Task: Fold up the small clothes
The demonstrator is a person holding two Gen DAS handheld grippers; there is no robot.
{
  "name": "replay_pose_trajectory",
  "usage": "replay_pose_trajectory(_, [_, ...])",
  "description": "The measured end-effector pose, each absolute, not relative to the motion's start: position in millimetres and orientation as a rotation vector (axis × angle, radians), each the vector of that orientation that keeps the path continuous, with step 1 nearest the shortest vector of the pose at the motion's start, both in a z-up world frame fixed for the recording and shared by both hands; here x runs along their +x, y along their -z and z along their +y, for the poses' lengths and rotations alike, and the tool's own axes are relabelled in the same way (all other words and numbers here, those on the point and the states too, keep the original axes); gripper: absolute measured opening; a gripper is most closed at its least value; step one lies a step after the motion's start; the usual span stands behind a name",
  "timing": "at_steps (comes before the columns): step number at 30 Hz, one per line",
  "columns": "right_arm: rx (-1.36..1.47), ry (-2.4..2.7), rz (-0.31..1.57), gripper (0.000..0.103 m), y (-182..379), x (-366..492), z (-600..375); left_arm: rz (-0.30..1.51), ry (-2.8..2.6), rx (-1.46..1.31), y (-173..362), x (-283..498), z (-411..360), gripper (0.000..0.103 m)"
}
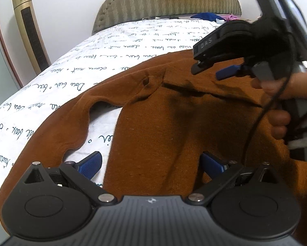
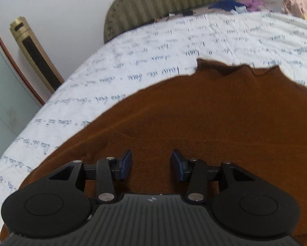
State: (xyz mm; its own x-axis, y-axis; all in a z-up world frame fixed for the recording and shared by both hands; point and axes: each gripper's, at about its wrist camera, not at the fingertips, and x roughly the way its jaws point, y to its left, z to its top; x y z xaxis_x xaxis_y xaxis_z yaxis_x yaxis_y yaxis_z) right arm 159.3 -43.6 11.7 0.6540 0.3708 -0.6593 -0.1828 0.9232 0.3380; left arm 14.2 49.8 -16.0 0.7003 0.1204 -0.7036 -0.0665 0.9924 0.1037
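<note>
Both claws are hanging apart, gripping nothing: the sweater (image 2: 215,112) is stretching toward twelve o'clock from the right claw (image 2: 151,162), the left claw (image 1: 151,164) hovering beside its sleeve.

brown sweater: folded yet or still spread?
Partly folded. The brown sweater has one layer laid over its body, a fold edge crossing it; its sleeve lies out on the white sheet.

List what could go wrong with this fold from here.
1. The brown garment has a sleeve bunched beside the left gripper; folding over it may trap wrinkles.
2. The right gripper is open above the cloth with nothing between its pads, so that side may slide on the bedsheet.
3. The dangling cable may snag.
</note>
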Motion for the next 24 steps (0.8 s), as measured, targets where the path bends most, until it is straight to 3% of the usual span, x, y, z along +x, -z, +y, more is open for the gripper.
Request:
replay_pose_trajectory(2, [0.209,-0.321,0.788,0.061,-14.7,153.5,-43.0,0.787,-0.111,0.07,14.8,13.3,50.8,0.103])
replay_pose_trajectory(8, [0.152,-0.313,0.761,0.062,-19.1,129.5,-48.7,0.78,-0.17,0.022,8.9,2.6,65.7,0.103])
replay_pose_trajectory(13, [0.114,-0.353,0.682,0.069,-29.2,96.0,-48.7,0.769,-0.259,-0.134,4.6,-17.4,94.2,0.103])
replay_pose_trajectory(24, [0.04,-0.444,0.599,0.077,-40.1,42.7,-30.1,0.617,-0.288,-0.951,32.8,-72.7,201.5,0.103])
